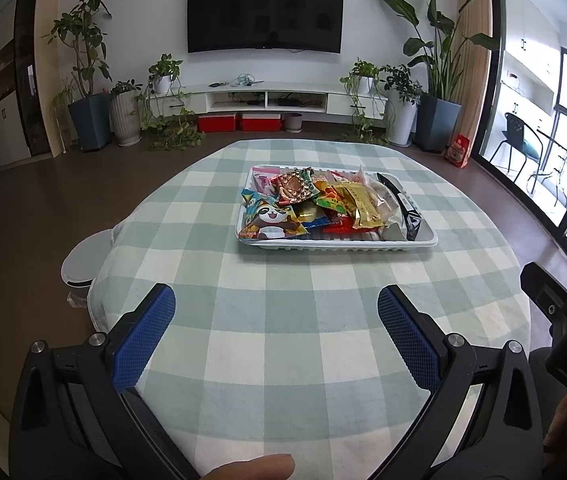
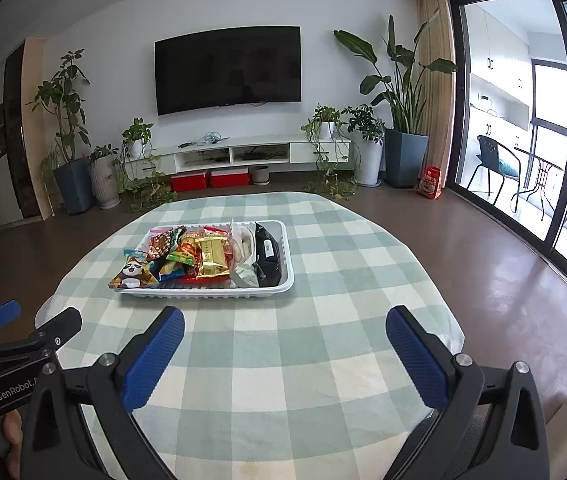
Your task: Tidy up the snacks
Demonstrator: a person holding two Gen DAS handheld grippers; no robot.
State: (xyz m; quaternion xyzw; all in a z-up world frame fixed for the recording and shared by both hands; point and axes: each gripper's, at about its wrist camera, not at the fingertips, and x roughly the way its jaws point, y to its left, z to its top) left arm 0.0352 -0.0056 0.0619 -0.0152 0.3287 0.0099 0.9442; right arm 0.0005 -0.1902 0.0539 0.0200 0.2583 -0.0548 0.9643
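Observation:
A white ribbed tray [image 1: 339,245] [image 2: 287,256] sits mid-table, heaped with several snack packets: a panda-print bag [image 1: 271,220] [image 2: 133,274] at its left front, a gold packet [image 1: 363,206] [image 2: 211,258] in the middle, a black packet [image 1: 403,208] [image 2: 267,256] along its right side. My left gripper [image 1: 275,300] hovers open over the near cloth, well short of the tray, nothing between its blue pads. My right gripper [image 2: 285,320] is likewise open and empty, just in front of the tray. Each gripper shows at the other view's edge.
The table wears a green-and-white checked cloth [image 1: 283,360] [image 2: 283,380]. A white round bin [image 1: 81,264] stands on the floor by the table's left edge. Beyond are brown floor, a TV unit [image 1: 263,96] with plants, and glass doors [image 2: 523,120] at right.

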